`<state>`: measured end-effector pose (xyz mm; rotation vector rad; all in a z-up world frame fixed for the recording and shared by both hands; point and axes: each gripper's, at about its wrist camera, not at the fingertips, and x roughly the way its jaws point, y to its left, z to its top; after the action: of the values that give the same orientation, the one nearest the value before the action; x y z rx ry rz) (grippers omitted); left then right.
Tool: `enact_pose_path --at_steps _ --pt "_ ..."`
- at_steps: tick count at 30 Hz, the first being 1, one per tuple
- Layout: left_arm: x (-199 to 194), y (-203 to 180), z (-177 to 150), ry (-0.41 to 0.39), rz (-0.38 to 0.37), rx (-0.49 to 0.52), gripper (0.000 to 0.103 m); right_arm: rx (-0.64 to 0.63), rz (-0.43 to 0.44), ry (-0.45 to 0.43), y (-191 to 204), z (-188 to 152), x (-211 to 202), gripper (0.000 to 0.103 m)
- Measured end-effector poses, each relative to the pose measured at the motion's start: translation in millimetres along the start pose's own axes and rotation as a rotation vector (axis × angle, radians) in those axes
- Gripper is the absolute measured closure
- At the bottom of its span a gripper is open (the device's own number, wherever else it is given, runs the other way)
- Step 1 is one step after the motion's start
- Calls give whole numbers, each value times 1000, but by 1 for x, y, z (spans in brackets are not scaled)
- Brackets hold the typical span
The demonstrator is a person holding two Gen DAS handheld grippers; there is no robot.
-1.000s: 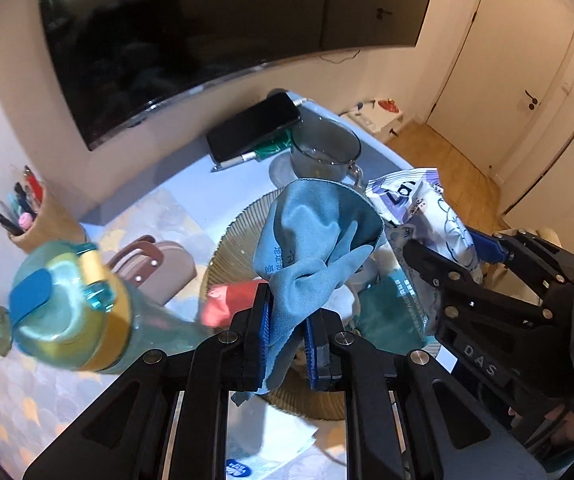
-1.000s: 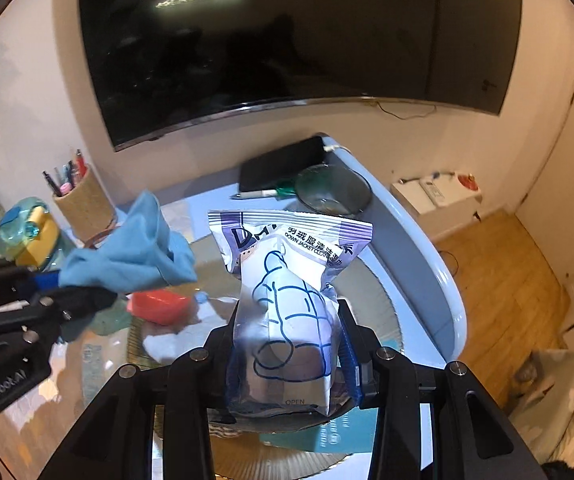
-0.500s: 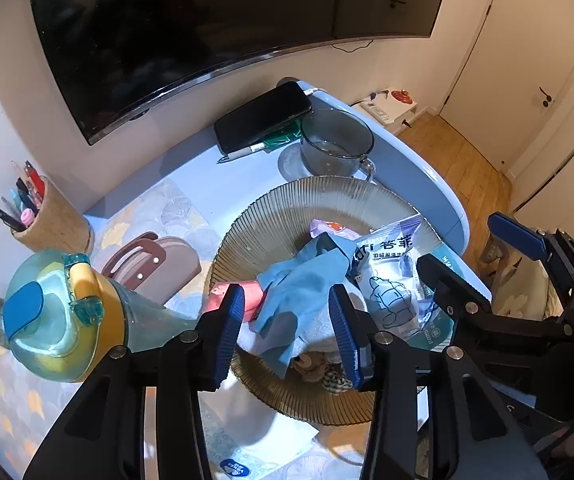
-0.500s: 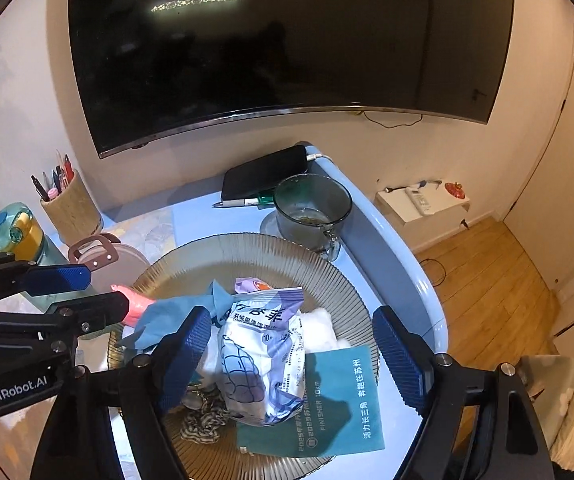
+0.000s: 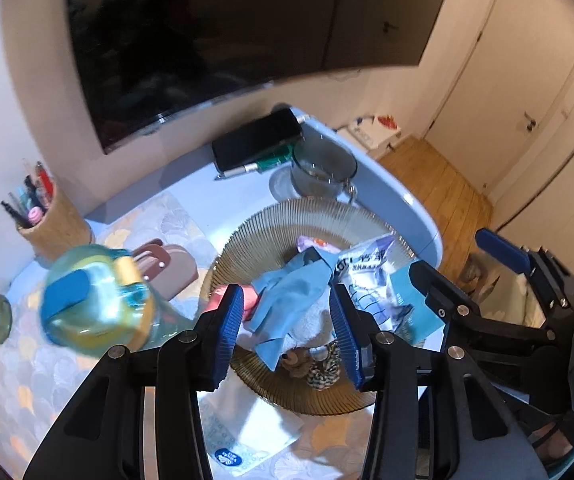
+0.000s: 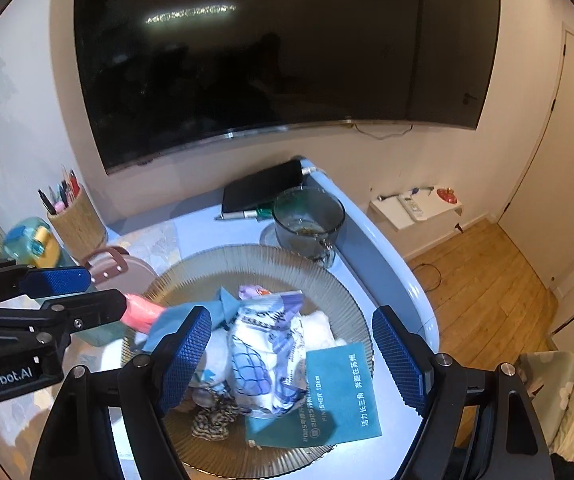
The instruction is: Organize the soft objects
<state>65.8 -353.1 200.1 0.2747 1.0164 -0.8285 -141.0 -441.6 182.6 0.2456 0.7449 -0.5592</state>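
A ribbed glass plate [image 5: 275,220] [image 6: 247,258] on the blue table holds a pile of soft things. A blue cloth [image 5: 291,296] [image 6: 175,320] lies on it beside a white and purple foil pouch [image 5: 367,272] [image 6: 267,344], a white fluffy cloth [image 6: 319,324], a pink item [image 5: 247,298] [image 6: 139,310], a teal card [image 6: 339,392] and a checked scrunchie [image 5: 323,368] [image 6: 211,420]. My left gripper [image 5: 287,332] is open and empty above the plate's near side. My right gripper [image 6: 291,360] is open and empty above the pouch.
A grey glass mug [image 5: 323,168] [image 6: 307,216], a black phone [image 5: 255,140] and a pen stand behind the plate. A water bottle [image 5: 95,300], a brown pouch [image 5: 167,264] and a woven pen cup [image 5: 55,224] are at the left. The table edge is at the right.
Both grippers opened and drew back. The left let go of the blue cloth and the right let go of the foil pouch; both now lie on the plate.
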Motion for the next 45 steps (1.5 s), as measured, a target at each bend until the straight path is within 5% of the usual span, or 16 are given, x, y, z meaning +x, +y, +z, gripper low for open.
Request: enact_pose_path --at_steps 9,13,16,20,25,28,32,35,38,45 --pt "-83 35 -10 -147 80 -55 60 -56 62 -149 52 24 -65 19" --pt "-130 74 -37 -225 205 -117 59 -111 137 -212 95 28 -92 18" --pt "-157 110 -70 -276 315 -180 32 -156 247 -246 138 22 -110 11" --pt "-175 163 -132 -273 488 -289 30 -231 366 -251 202 -7 -114 3" --pt "-131 216 -232 -166 604 -446 30 -258 468 -72 272 -78 -53 1" --pt "-80 232 -287 -46 595 -518 30 -303 442 54 302 -131 -7 1" --pt "-39 230 -337 -23 634 -531 30 -377 341 93 319 -176 30 1" --pt "-35 217 -357 -111 688 -482 26 -353 343 111 315 -191 42 1" --pt "-30 219 -363 -141 751 -493 8 -358 353 144 314 -208 50 1" --pt "-33 240 -363 -130 682 -617 1 -361 322 86 308 -227 54 0"
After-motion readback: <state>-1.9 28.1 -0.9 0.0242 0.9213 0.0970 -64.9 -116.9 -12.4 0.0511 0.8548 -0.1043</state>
